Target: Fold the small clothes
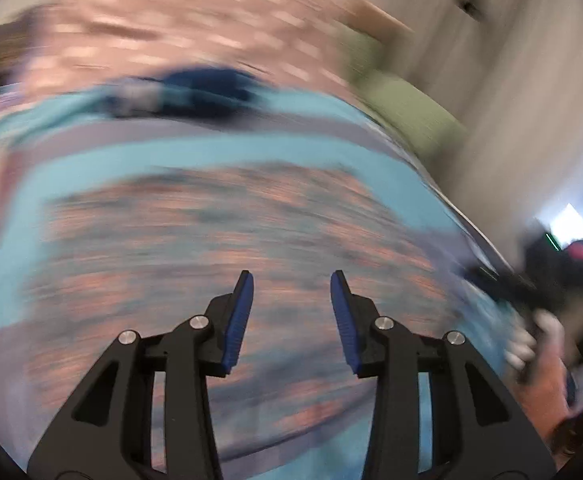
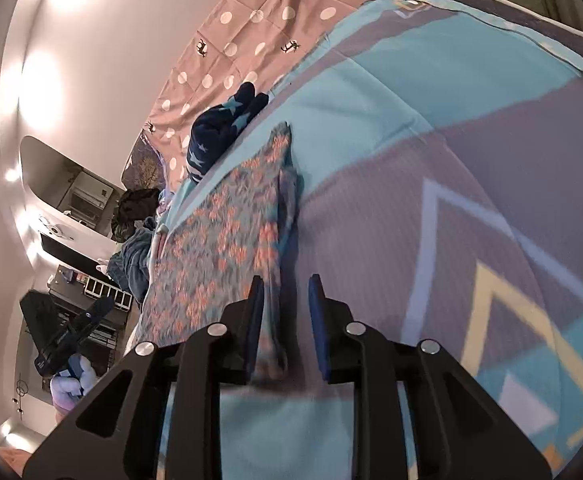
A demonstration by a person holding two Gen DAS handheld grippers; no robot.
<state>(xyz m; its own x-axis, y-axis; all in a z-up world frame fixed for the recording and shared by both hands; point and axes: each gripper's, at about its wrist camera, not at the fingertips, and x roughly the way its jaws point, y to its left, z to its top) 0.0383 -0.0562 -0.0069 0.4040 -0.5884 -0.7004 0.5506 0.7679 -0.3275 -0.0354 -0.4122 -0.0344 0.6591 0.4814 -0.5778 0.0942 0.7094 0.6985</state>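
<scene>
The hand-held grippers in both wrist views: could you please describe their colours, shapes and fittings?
Each hand-held gripper, left and right, has a matte black angular frame with triangular cut-outs, round silver bolt heads at the joints, and two narrow fingers faced with ribbed blue pads. No cables or markings show on them up close. In the right wrist view, the hand holding the left one wears a pale lilac glove.

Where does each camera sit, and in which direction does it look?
Left wrist: behind the open left gripper, looking down at the blurred floral garment on the blue bedspread; the person's right hand shows.
Right wrist: behind the open right gripper, at the garment's edge; the left gripper shows far left.
Shared: garment, bedspread, navy star clothing.
</scene>
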